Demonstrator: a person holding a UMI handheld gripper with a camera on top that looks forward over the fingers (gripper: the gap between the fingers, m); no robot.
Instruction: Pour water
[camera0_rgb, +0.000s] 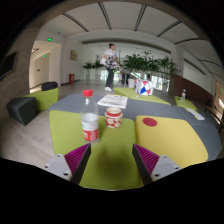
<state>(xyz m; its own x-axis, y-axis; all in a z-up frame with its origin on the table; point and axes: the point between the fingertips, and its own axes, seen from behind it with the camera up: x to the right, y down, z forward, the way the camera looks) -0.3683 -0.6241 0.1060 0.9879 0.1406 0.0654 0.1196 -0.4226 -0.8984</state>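
From the gripper view, the two-finger gripper (111, 162) has its fingers spread wide apart, gripping nothing and touching nothing; the magenta pads (76, 156) on their inner faces frame a bare stretch of yellow-green table mat (112, 150). Just beyond the left finger stands a clear plastic bottle with a red cap (89, 118), upright, its lower part looking filled with water (the exact level is hard to read). Beside it, to its right, sits a short round cup with a red and white pattern (114, 117), near the bottle though contact cannot be told. A small red disc (150, 122) lies on the neighbouring yellow mat (175, 135). The fingers point level across the table toward the bottle and cup. Far behind, a person (111, 62) stands by green plants (143, 64).
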